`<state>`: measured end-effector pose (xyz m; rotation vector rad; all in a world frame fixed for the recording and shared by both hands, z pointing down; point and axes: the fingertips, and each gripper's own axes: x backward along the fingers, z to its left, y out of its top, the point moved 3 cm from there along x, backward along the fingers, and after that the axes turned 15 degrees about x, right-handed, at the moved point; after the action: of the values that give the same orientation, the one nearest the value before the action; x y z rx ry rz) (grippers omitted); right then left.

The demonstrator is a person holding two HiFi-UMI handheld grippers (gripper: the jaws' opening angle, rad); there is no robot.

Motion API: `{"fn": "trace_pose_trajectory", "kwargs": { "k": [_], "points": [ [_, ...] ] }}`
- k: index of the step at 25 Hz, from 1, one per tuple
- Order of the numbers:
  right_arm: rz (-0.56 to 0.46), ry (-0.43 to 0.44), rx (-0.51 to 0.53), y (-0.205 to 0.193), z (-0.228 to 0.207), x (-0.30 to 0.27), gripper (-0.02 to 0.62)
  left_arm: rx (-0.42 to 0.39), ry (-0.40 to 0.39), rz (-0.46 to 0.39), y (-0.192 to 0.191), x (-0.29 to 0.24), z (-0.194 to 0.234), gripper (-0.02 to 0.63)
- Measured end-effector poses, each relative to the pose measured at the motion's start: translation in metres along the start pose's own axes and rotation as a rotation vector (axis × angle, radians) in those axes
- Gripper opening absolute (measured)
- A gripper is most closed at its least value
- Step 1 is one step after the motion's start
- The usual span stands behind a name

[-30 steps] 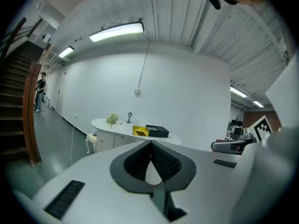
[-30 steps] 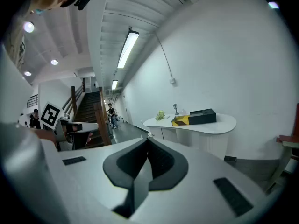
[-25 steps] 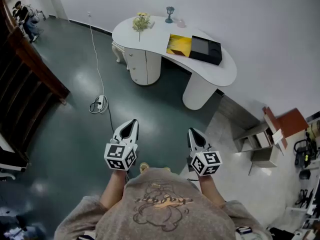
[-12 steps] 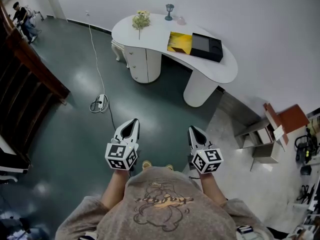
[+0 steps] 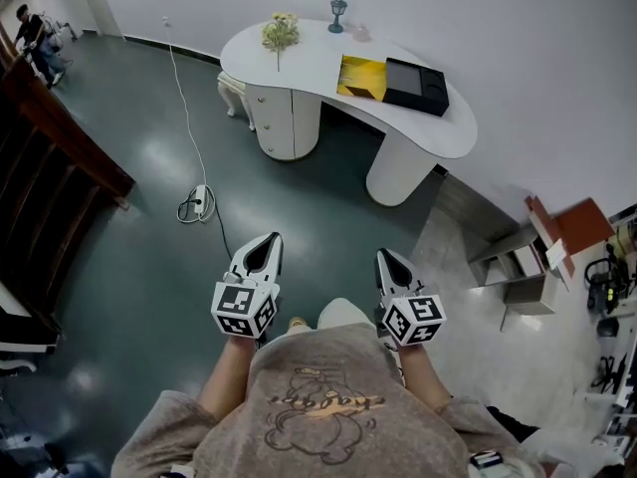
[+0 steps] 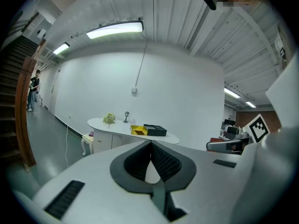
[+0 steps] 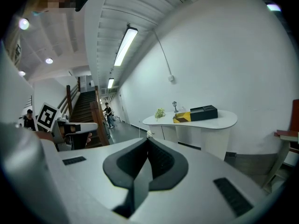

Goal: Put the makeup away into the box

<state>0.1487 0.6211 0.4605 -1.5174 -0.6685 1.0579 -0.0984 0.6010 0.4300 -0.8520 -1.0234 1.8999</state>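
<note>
Judged from the distance, this is the approach step: the person stands on the floor [image 5: 149, 267] well short of the desk, with nothing picked up yet.

The left gripper [image 5: 267, 240] is held low in front of the body, its white plastic jaws pressed together with nothing between them. Its dark ribbed pads [image 6: 163, 161] meet at the tips. The right gripper [image 5: 384, 258], level with it, is likewise closed and empty.

At the far left a dark wooden staircase [image 5: 60, 157] rises. A thin white cable runs across the glossy grey-green floor to a power strip [image 5: 197, 204].

Ahead stands a smooth white kidney-shaped desk [image 5: 318, 63]. Near its left end is a small bunch of pale flowers [image 5: 280, 31], then a little goblet-shaped stand [image 5: 338, 13]. On the right half lies a flat yellow tray-like piece [image 5: 360, 78], touching a matte black rectangular box [image 5: 416, 86] on its right. No makeup can be made out from here.

At the far right low grey shelving [image 5: 523, 272] sits on paler flooring.

The next move likely calls for walking up to the desk's near edge, finding the makeup, and spreading one pair of jaws to take it.
</note>
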Motion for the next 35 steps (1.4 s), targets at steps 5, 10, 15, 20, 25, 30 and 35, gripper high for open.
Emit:
{"fn": "trace_pose_trajectory", "kwargs": {
  "k": [5,10,15,20,25,30,35],
  "points": [
    [-0.002,0.003,0.006,0.000,0.007,-0.014,0.003,0.001,-0.004,0.001,0.003,-0.005,0.014,0.021],
    [-0.004,0.005,0.001,0.002,0.009,-0.034,0.003,0.004,-0.005,0.000,0.010,-0.016,0.028,0.021],
    [-0.001,0.016,-0.001,0.003,0.001,-0.056,0.003,0.011,-0.003,0.002,0.016,-0.037,0.039,0.021],
    [-0.001,0.021,0.000,0.008,-0.010,-0.084,0.003,0.016,-0.002,-0.004,0.027,-0.061,0.049,0.021],
    [-0.002,0.017,-0.006,0.016,-0.025,-0.110,0.003,0.010,-0.007,-0.006,0.040,-0.088,0.059,0.021],
    [-0.004,0.022,-0.002,0.030,-0.047,-0.144,0.003,0.008,-0.001,-0.007,0.057,-0.123,0.068,0.021],
    [-0.008,0.027,0.037,0.049,-0.073,-0.180,0.003,-0.003,0.017,-0.013,0.080,-0.156,0.080,0.021]
  ]
}}
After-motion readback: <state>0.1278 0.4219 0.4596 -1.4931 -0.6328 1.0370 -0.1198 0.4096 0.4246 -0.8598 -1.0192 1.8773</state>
